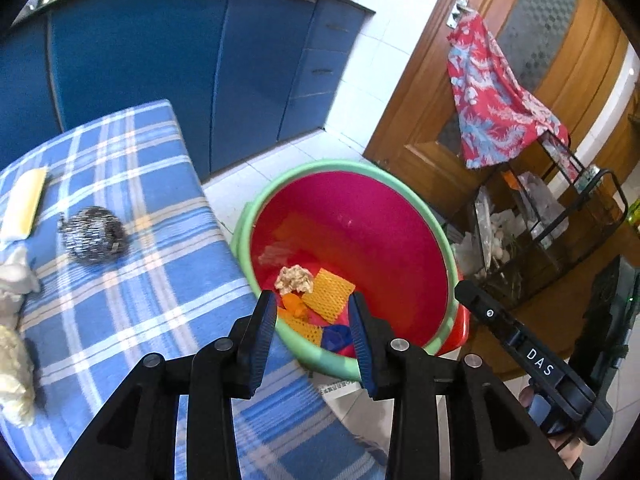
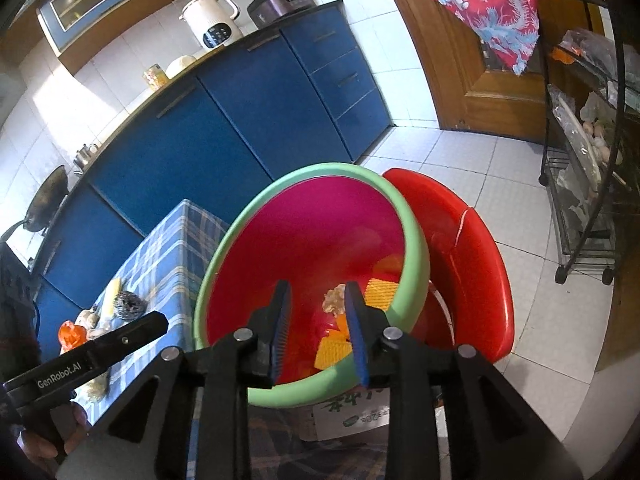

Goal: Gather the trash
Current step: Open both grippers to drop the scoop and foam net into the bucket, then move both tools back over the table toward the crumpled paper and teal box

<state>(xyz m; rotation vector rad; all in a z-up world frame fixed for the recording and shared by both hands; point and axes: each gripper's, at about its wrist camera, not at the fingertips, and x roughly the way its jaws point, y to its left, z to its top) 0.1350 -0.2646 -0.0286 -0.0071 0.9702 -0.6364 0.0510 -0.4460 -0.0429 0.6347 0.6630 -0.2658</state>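
left wrist view: left of the green-rimmed red basin (image 1: 240, 236), a steel scourer (image 1: 94, 235) lies on the blue plaid cloth (image 1: 172, 280). crumpled paper (image 1: 294, 279) and yellow foam netting (image 1: 328, 294) lie inside that basin. above its near rim, the left gripper (image 1: 312, 316) and right gripper (image 2: 316, 312) both hover spread, pinching nothing.

Blue plaid-covered table (image 1: 160, 280), bearing a steel-wool scrubber (image 1: 94, 235) at centre, a pale yellow block (image 1: 24, 204) at far left, crumpled whitish scraps (image 1: 14, 360) along the near-left edge.
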